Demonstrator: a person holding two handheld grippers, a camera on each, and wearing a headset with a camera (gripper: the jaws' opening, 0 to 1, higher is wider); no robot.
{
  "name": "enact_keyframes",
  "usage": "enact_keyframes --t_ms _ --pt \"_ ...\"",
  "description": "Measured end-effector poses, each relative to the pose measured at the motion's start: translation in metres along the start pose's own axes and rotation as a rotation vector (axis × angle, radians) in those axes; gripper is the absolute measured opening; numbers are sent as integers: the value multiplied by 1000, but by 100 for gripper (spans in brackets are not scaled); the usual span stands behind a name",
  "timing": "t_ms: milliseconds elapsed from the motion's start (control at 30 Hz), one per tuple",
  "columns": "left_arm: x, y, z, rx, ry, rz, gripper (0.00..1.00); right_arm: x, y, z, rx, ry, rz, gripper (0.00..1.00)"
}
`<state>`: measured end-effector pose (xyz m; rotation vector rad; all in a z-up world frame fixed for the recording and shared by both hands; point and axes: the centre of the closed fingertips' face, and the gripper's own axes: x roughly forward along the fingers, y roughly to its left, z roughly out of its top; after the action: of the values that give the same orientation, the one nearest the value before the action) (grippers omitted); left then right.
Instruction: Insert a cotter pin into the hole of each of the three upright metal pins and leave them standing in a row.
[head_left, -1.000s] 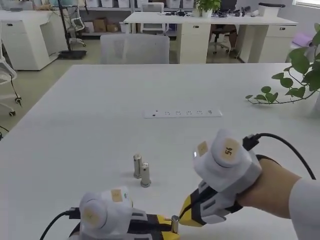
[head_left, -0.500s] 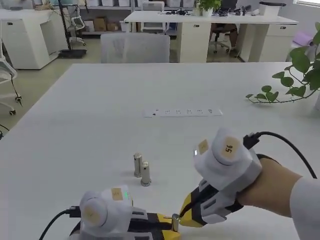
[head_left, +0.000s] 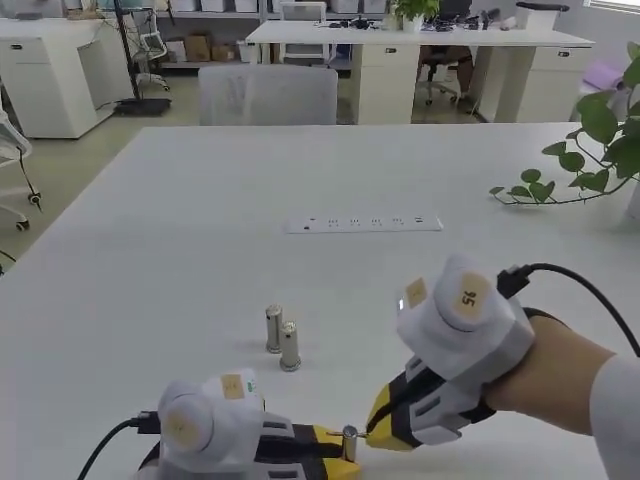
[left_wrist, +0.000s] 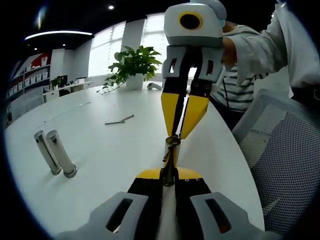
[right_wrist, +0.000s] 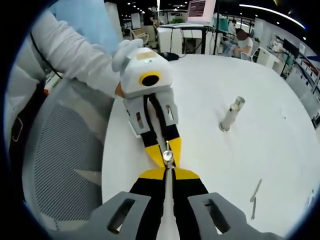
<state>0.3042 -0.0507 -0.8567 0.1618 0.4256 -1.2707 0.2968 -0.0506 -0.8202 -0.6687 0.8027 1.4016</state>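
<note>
My left gripper (head_left: 338, 448) lies low at the table's near edge, shut on an upright metal pin (head_left: 350, 440). In the left gripper view its jaws (left_wrist: 170, 176) clamp the pin's (left_wrist: 171, 150) lower part. My right gripper (head_left: 372, 432) comes in from the right, tips at the pin's top, shut on a thin cotter pin (right_wrist: 169, 159) at the pin's hole. The right gripper's yellow fingers (left_wrist: 171, 112) hang over the pin. Two more metal pins (head_left: 273, 328) (head_left: 289, 346) stand upright side by side further back. A loose cotter pin (left_wrist: 120, 120) lies on the table.
A white power strip (head_left: 365, 225) lies across the table's middle. Plant branches (head_left: 590, 160) reach in from the right edge. A grey chair back (head_left: 268, 95) stands at the far side. A mesh chair (left_wrist: 280, 150) is beside the near edge.
The right gripper's body has shifted slightly to the right while its tips stay at the held pin. The left gripper and the two standing pins have not moved.
</note>
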Motion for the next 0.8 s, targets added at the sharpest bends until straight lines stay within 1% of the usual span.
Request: enact_keyframes --t_ms 400,467,500,600,700,800 --pt "0 0 0 -2 -1 0 6 2 0 4 -13 -4 3 5" --pt "0 0 0 -2 -2 0 6 2 0 4 0 -10 4 5" --pt "0 0 0 -3 -2 0 6 1 1 4 12 -14 8 6" --pt "1 0 0 -8 -5 1 6 0 0 3 10 -14 0 10" --pt "1 0 1 -9 -5 1 6 -3 -1 3 27 -32 -9 12" --pt "1 0 1 -11 -6 2 6 -8 -3 4 49 -62 -23 15"
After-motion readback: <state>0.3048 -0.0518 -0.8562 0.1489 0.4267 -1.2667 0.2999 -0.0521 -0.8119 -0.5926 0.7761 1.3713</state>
